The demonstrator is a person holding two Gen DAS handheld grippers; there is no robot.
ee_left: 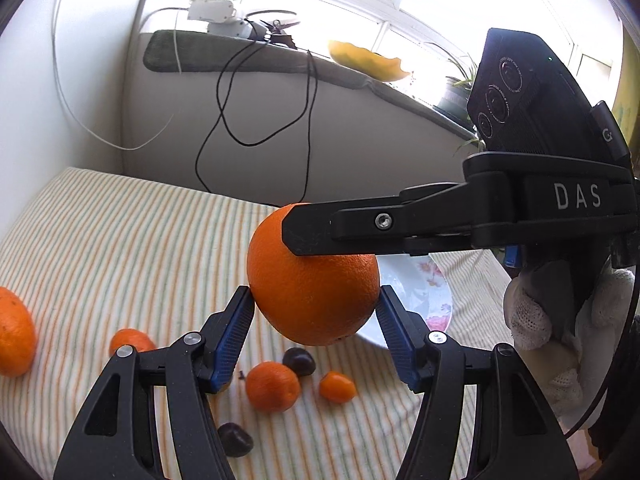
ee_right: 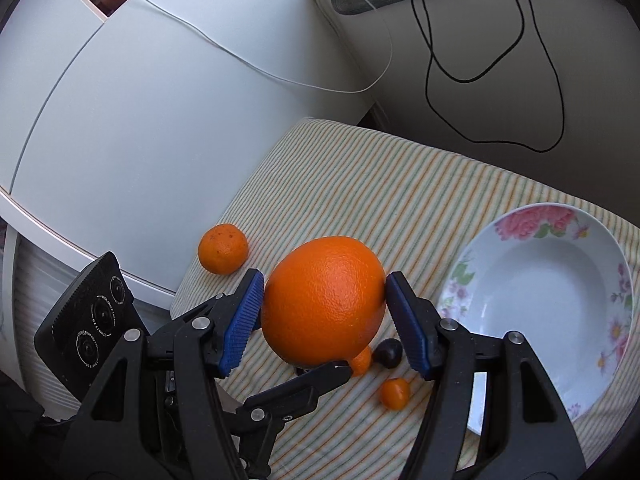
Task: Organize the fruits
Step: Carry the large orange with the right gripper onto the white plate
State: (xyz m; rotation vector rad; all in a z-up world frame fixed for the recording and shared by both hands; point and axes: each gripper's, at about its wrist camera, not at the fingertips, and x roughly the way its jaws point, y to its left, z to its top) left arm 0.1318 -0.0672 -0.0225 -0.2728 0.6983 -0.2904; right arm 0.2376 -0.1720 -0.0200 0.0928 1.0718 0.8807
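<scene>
Both grippers have hold of the same big orange, lifted clear of the striped cloth. The left gripper has its blue pads pressed to the fruit's two flanks, jaws clamped on it about halfway open. The right gripper does the same from the other side; in the left wrist view one of its black fingers lies across the orange's top, reaching in from three o'clock, with a white-gloved hand below it.

From the right wrist view the flowered bowl sits on the cloth at about three o'clock from the orange, and nothing lies in the part I can see. The orange is not over it; it hangs just beside the rim, toward nine o'clock.

Loose fruit lies on the cloth underneath. A mandarin rests at ten o'clock from the big orange near the cloth's edge. In the left wrist view two smaller mandarins lie at six and eight o'clock below the held fruit, a little orange kumquat-like fruit just right of the nearer one, and two dark round things, perhaps chestnuts, though the view is too blurred there to be sure. Black cable hangs down the wall behind.
</scene>
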